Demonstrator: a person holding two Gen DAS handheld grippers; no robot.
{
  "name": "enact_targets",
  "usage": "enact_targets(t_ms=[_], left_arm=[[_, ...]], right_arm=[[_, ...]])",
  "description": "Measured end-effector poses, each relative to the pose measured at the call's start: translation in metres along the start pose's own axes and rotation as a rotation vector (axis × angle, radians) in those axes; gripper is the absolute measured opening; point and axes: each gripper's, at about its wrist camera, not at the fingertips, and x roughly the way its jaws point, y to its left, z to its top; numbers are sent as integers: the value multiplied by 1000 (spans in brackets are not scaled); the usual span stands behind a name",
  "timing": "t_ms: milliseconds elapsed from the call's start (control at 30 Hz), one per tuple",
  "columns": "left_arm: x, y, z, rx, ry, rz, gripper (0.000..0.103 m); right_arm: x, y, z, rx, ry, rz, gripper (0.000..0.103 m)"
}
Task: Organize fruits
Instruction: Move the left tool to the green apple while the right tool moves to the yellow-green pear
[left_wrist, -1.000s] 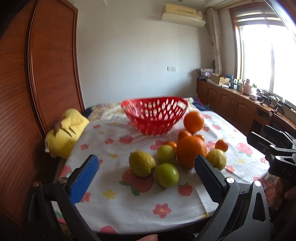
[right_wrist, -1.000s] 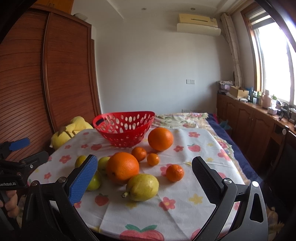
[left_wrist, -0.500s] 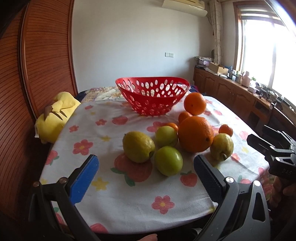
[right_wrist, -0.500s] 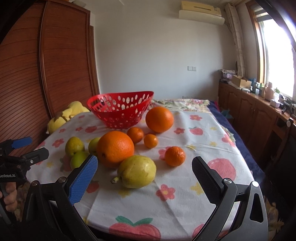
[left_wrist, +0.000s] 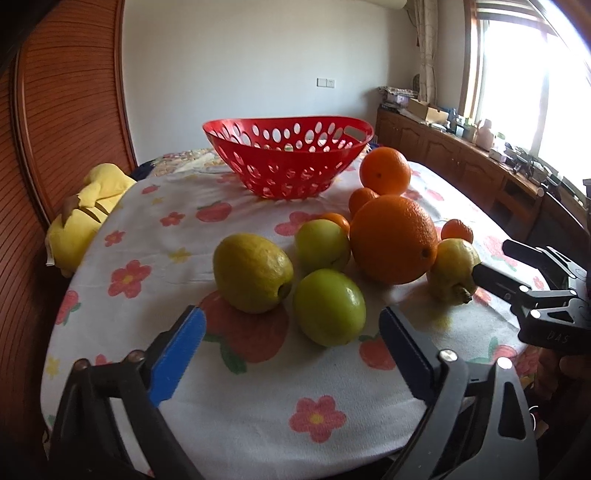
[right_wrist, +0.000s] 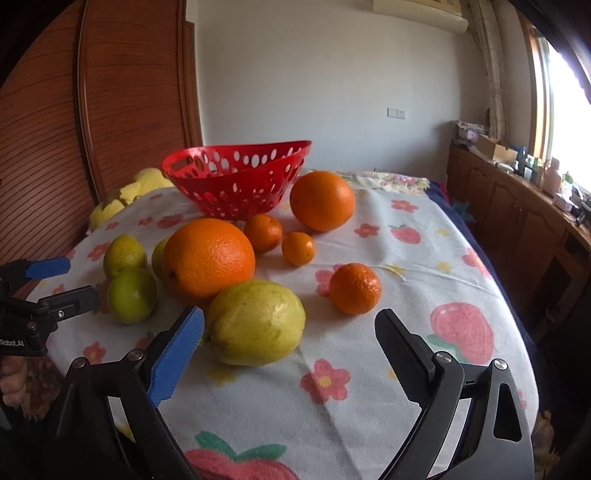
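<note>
A red perforated basket stands empty at the far side of the table. Before it lie loose fruits: two big oranges, several small tangerines, green round fruits and yellow lemons. My left gripper is open and empty, just short of the nearest green fruit. My right gripper is open and empty, its jaws either side of the nearest yellow lemon without touching it. Each gripper shows at the edge of the other's view.
The table has a white cloth with flower and strawberry print. A yellow plush toy lies at its left edge by a wooden wardrobe. Wooden cabinets with clutter run under the window on the right.
Both grippers have moved forward and lower toward the fruits, which now look larger and nearer. Both stayed open. No fruit has moved.
</note>
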Motion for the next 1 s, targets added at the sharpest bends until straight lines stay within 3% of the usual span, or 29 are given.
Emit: enact_targets(t_ms=[267,333,500,700,800,867,1000], left_arm=[[11,-1,3,-5,23,-58,84],[13,-3,4,-4,29,-62,75],[17,-6,6,-1,35,-61,63],[21,-7,5,0,45,-67,62],[22,-8,5,2,51,-69,62],[24,-8,5,2,57,-71,62],[25,-10,6,11,55,-73,62]], right_arm=[[21,2,-2,-11,79,92,92],[25,3,-1,-12,88,105,91],[33,7,-1,-5,111,145,91],[42,9,0,4,139,173,91],[46,9,0,23,155,196,85],[48,6,-1,41,166,222,75],[46,5,-1,39,167,227,75]])
